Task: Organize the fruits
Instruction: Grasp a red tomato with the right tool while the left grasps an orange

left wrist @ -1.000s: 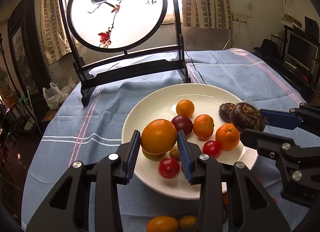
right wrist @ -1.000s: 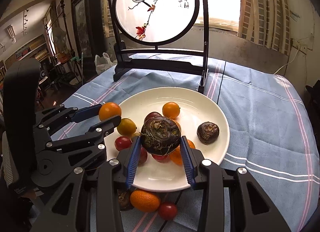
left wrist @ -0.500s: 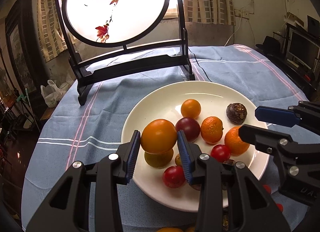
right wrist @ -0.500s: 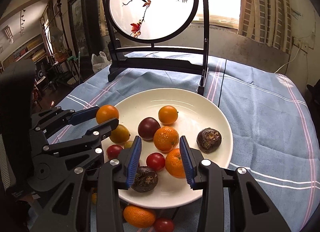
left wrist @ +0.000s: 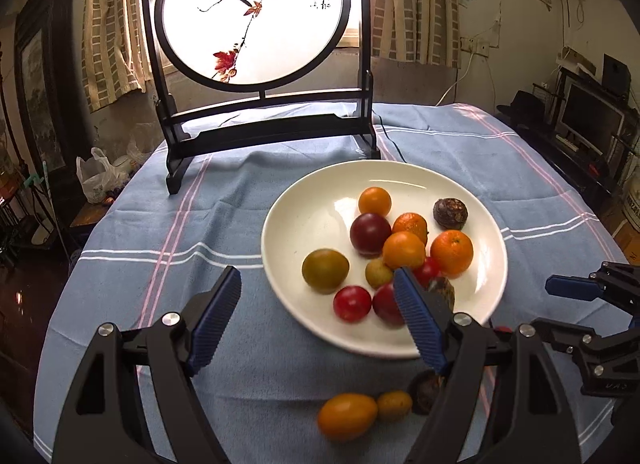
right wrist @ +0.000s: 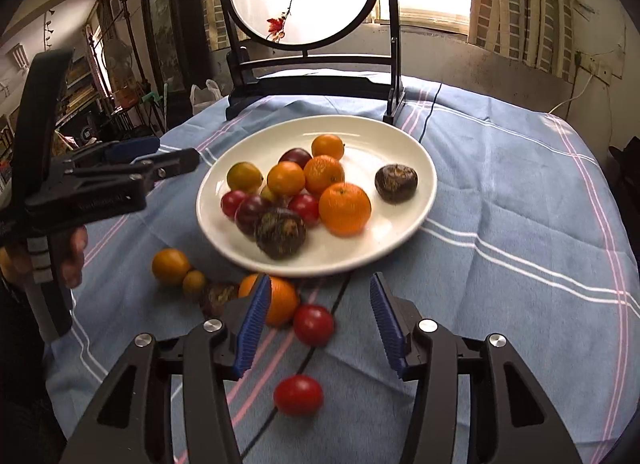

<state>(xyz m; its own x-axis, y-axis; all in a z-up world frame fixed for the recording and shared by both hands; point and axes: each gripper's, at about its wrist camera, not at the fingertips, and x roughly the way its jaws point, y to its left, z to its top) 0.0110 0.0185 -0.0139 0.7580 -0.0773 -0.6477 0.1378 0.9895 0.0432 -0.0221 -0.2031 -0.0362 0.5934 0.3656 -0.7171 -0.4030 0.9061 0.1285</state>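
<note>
The orange fruit point(left wrist: 404, 250) and dark brown fruit point(right wrist: 281, 232) have left the jaws and lie on the white plate point(left wrist: 320, 191); left gripper point(left wrist: 320, 320) and right gripper point(right wrist: 316, 322) are opening, empty, at the plate's near rim; loose fruits point(right wrist: 313, 324) lie beside it.

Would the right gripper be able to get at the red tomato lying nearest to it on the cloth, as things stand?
Probably yes. The right gripper has nothing between its opening fingers, and the red tomato lies alone on the blue tablecloth just below them, apart from the other loose fruit.
</note>
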